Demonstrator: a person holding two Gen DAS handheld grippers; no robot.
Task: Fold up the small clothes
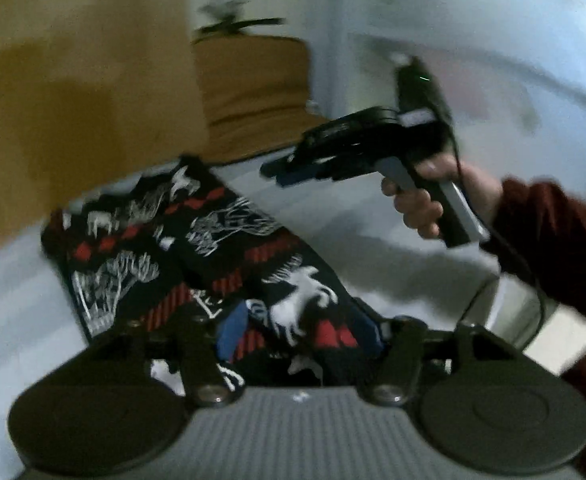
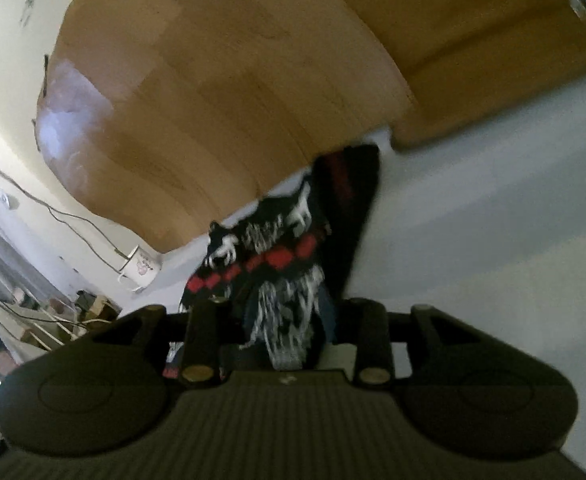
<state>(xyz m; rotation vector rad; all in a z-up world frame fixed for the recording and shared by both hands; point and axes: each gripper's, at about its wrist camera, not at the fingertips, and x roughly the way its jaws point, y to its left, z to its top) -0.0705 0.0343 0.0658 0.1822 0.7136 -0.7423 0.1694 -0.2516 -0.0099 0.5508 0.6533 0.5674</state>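
A small black garment (image 1: 213,232) with white horses, white trees and red bands lies rumpled on the white table (image 1: 373,248). My left gripper (image 1: 301,332) stands over its near end. Its blue fingertips (image 1: 233,332) are wide apart with the cloth lying between them, not pinched. A hand (image 1: 417,204) in a dark red sleeve holds my right gripper (image 1: 273,174) above the table, just past the garment's far corner, jaws slightly apart and empty. In the right wrist view the garment (image 2: 289,256) fills the gap of the right gripper (image 2: 289,312), hiding its tips. The picture is blurred.
Wooden flooring (image 2: 213,100) lies beyond the table's edge (image 2: 473,240). A brown cushioned seat (image 1: 253,88) stands behind the table. A white mug (image 2: 143,270) with a cable sits near the left edge, with clutter (image 2: 53,320) beside it.
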